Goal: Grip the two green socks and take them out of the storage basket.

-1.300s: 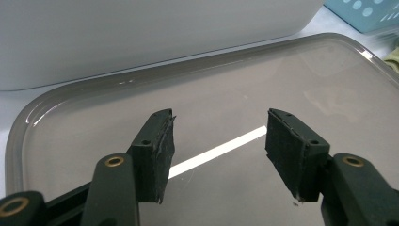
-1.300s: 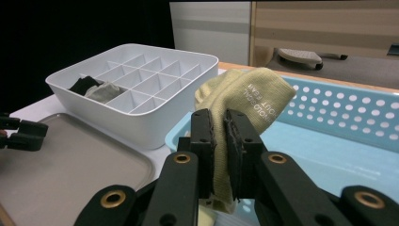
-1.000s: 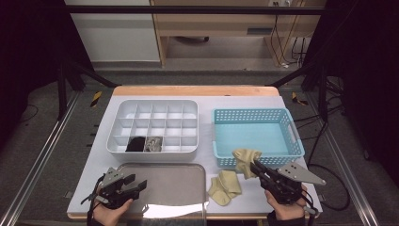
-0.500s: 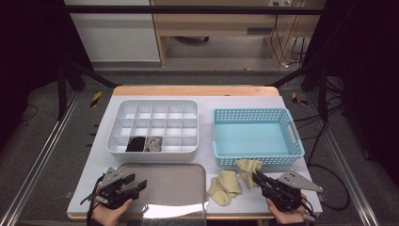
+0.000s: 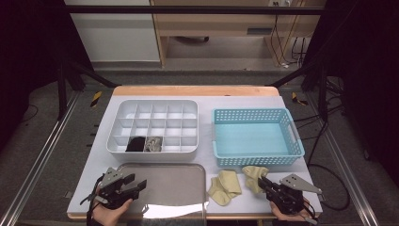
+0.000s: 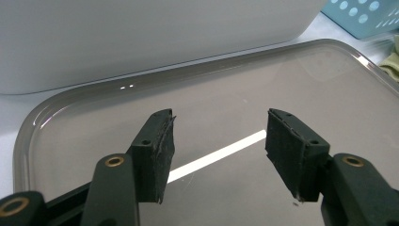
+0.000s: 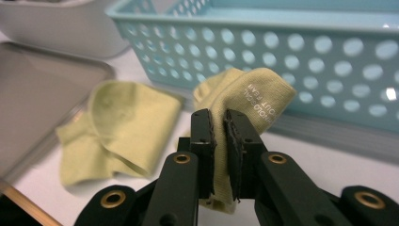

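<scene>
**Right claw pinches a pale sock in front of the blue basket**

The right claw (image 7: 220, 141) is closed narrow on a yellow-green sock (image 7: 244, 96), the fabric caught between its two pads. In the high view that right claw (image 5: 264, 184) sits low at the near right corner of the tabletop (image 5: 291, 101), and the held sock (image 5: 254, 173) lies just in front of the blue basket's (image 5: 256, 162) near wall, close to it or touching; which one cannot be told. A second sock (image 5: 225, 186) lies flat on the tabletop between the grey tray (image 5: 162, 186) and the held one, its left edge just beside the tray's right rim.

The left claw (image 6: 216, 141) stands wide with nothing between its pads, hovering over the near left part of the tray (image 6: 211, 84). The tray's bare surface stretches ahead of it up to the white divided organiser (image 5: 153, 125), whose near wall runs just beyond the tray's far rim. Two of the organiser's front cells hold dark and grey items (image 5: 143, 143).

The basket's floor is bare. White tabletop shows to the right of the held sock and along the near edge.
</scene>
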Action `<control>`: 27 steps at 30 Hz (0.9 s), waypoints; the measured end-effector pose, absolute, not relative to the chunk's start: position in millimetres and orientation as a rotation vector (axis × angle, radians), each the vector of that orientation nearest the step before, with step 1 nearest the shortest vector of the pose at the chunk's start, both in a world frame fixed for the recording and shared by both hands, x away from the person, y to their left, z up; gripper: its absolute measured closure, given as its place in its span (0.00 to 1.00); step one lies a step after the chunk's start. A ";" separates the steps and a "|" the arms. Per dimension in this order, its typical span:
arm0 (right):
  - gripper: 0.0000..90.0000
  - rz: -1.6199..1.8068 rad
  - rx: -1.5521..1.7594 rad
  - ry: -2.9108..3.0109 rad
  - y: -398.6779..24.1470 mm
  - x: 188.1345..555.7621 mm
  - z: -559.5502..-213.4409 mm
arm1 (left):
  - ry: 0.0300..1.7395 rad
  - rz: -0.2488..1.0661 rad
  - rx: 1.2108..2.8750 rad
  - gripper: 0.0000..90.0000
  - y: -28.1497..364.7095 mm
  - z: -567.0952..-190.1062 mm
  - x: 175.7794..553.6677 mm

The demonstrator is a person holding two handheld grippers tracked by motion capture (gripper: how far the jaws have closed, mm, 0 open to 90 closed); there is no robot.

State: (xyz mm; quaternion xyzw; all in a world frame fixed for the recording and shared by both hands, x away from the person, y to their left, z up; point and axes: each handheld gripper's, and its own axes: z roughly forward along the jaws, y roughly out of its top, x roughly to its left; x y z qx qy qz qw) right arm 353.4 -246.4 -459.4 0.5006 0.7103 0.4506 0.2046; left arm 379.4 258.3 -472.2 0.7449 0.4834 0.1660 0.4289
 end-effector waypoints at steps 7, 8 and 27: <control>0.90 1.137 1.440 2.006 -249.6 359.9 -473.0 | 1.204 0.417 1.859 0.46 257.8 -471.3 378.9; 0.90 1.117 1.436 2.009 -250.0 361.1 -475.2 | 1.204 0.417 1.858 0.46 257.8 -471.3 378.9; 0.72 1.230 1.270 1.948 -238.6 356.4 -459.8 | 1.206 0.395 1.851 0.48 255.1 -468.8 377.8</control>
